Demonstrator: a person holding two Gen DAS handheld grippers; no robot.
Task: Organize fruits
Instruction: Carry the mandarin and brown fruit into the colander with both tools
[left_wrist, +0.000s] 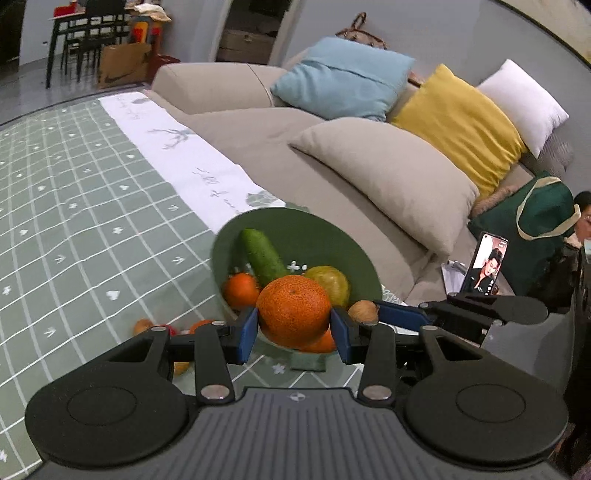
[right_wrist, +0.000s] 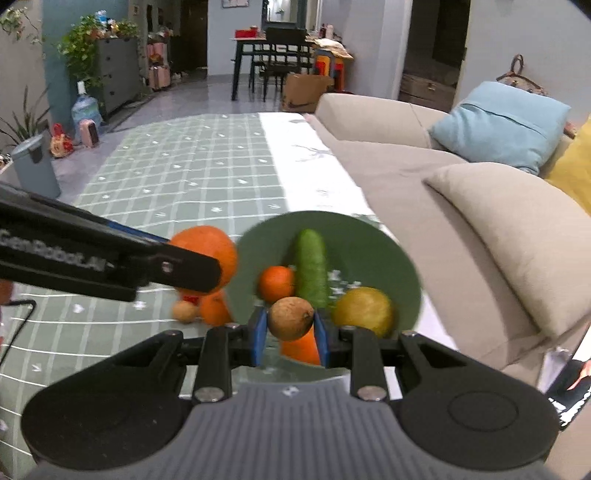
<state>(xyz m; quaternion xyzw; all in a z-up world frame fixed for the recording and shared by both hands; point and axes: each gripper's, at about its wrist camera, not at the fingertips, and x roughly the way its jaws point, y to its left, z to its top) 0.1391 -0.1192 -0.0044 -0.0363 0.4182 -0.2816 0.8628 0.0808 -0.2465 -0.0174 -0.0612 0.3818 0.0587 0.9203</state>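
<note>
My left gripper (left_wrist: 293, 326) is shut on a large orange (left_wrist: 293, 310) and holds it above the near rim of a green bowl (left_wrist: 332, 236). In the bowl lie a cucumber (left_wrist: 262, 256), a small orange (left_wrist: 240, 290) and a yellow-green fruit (left_wrist: 330, 282). My right gripper (right_wrist: 290, 338) is shut on a small brown fruit (right_wrist: 290, 317) at the bowl's (right_wrist: 369, 243) near edge. The left gripper (right_wrist: 207, 273) with its orange (right_wrist: 210, 243) shows in the right wrist view, left of the bowl. Loose small fruits (right_wrist: 201, 308) lie on the tablecloth beside the bowl.
The table has a green checked cloth (left_wrist: 74, 221). A beige sofa (left_wrist: 295, 133) with blue, yellow, white and beige cushions runs along its right side. A phone (left_wrist: 485, 264) stands propped at the right. A person (left_wrist: 581, 236) sits at the far right.
</note>
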